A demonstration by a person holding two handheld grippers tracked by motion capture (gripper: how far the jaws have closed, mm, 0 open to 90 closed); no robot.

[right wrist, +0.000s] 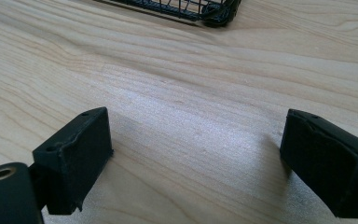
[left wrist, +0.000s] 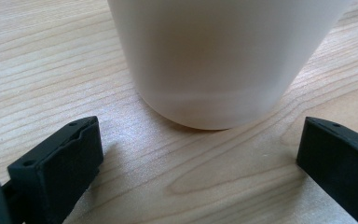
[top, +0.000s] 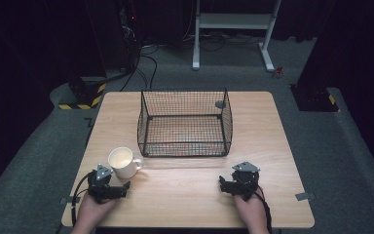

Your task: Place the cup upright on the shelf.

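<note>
A white mug (top: 122,162) stands upright on the wooden table (top: 185,195), handle to the right, near the front left. My left gripper (top: 108,187) rests just in front of it, held by a hand. In the left gripper view the mug's base (left wrist: 214,65) looms close ahead of my left gripper (left wrist: 200,158), jaws wide apart and not touching it. My right gripper (top: 236,183) rests at the front right, open over bare wood; in its own view my right gripper (right wrist: 196,163) holds nothing. A black wire basket (top: 185,124) sits in the table's middle.
The basket's near corner (right wrist: 214,14) shows at the top of the right gripper view. Beyond the table are a white stand frame (top: 233,29), cables on the grey floor, and yellow-black striped bases (top: 80,100) at the far left. A tape mark (top: 304,196) lies near the front right edge.
</note>
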